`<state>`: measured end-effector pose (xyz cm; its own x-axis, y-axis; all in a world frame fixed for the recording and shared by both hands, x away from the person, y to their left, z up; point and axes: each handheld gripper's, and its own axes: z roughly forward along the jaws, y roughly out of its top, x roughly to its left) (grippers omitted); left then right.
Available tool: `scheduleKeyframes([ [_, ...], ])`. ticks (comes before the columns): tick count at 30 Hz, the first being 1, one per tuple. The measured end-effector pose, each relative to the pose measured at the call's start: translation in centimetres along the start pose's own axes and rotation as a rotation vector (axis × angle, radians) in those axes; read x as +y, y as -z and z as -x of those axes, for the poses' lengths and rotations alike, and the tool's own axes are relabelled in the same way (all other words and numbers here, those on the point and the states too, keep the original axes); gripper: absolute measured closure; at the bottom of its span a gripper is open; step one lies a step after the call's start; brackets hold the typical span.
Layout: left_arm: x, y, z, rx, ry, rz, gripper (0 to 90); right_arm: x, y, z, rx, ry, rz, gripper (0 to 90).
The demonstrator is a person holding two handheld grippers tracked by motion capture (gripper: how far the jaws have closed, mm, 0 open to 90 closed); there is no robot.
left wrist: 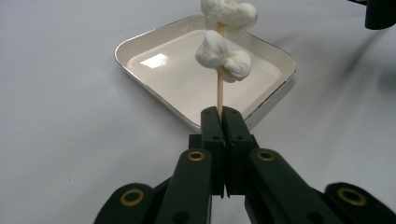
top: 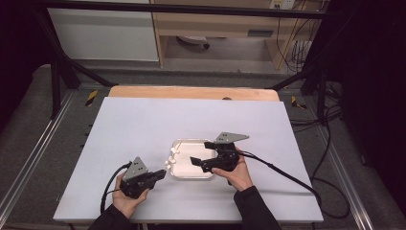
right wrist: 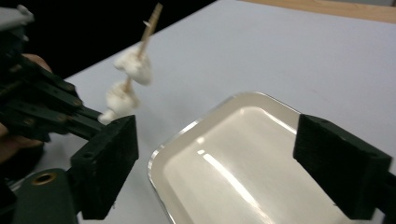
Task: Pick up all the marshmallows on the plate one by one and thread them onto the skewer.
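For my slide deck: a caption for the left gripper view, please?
Left gripper shut on a wooden skewer threaded with marshmallows, above a white tray.

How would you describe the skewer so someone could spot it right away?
On the white table, look just left of the shallow white tray. The left gripper pinches a thin wooden skewer there, the one stick threaded with puffy white marshmallows.
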<state>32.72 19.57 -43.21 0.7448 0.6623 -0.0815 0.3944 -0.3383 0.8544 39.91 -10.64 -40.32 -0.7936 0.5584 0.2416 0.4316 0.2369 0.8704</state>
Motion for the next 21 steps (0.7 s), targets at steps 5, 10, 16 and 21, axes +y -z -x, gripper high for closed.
scheduleKeyframes([
  [5, 0.1, 0.1, -0.1, -0.005, 0.015, -0.003, 89.0, -0.9, 1.4, 1.3, -0.05, -0.012, -0.025, 6.5],
  [10, 0.2, 0.3, -0.4, -0.012, 0.029, -0.004, 88.9, -1.9, 3.1, 2.4, -0.096, -0.012, -0.067, 3.1],
  [16, 0.5, 0.4, -0.7, -0.01, 0.041, -0.017, 88.9, -3.4, 5.0, 3.6, -0.157, -0.012, -0.095, 0.8],
  [21, 0.9, 0.3, -0.7, -0.011, 0.042, -0.031, 88.9, -4.8, 6.1, 4.5, -0.182, -0.018, -0.123, 0.7],
])
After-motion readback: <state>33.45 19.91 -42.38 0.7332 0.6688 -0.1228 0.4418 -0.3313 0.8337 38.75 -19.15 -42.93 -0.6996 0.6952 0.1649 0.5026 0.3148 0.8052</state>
